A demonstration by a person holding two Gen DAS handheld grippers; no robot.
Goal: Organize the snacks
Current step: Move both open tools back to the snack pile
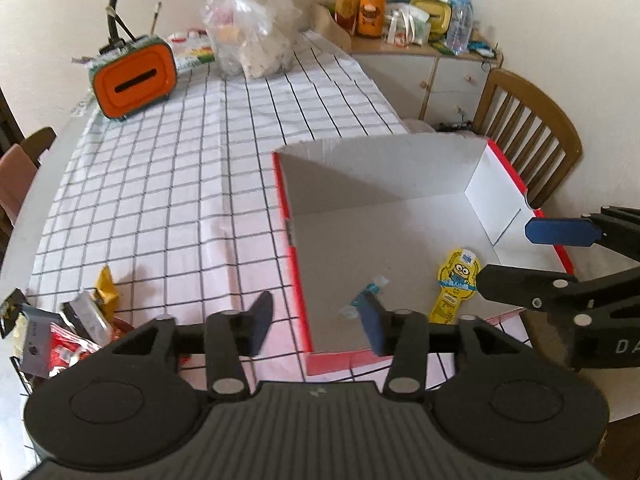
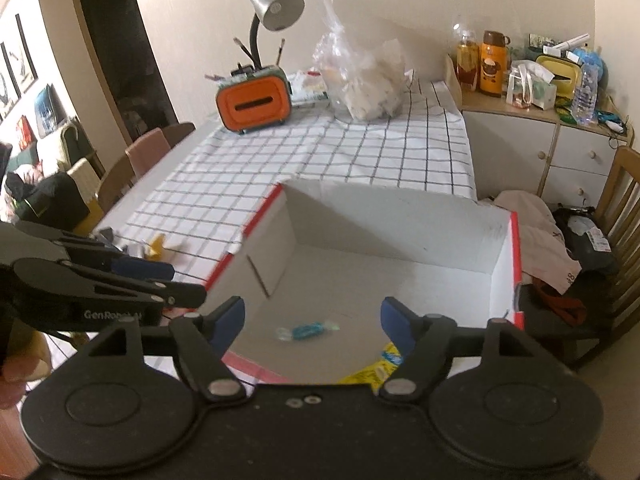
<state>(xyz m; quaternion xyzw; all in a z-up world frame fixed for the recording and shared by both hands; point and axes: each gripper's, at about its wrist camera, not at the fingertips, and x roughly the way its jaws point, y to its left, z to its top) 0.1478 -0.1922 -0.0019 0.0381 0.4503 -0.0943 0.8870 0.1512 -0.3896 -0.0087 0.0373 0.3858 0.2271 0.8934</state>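
Over the near end of the cardboard box [image 1: 496,184], both tools hang with nothing in them: the left gripper [image 1: 316,320] has its blue pads parted and empty, and the right gripper [image 2: 312,320] stands wider apart, also empty. Down on the box floor lie a blue-wrapped candy [image 2: 306,330] and a yellow cartoon packet [image 1: 456,284] near the right wall, so two snacks look delivered. The rest wait in a pile of snacks [image 1: 76,320] at the near left edge of the checked tablecloth [image 1: 180,184], well apart from the box. The sensible next move, I'd say, is for the left gripper to swing back to that pile, single out one wrapper lying on top, and pinch it across its flat middle, since crinkly foil slips easily. Lift clear of the red rim before crossing over.
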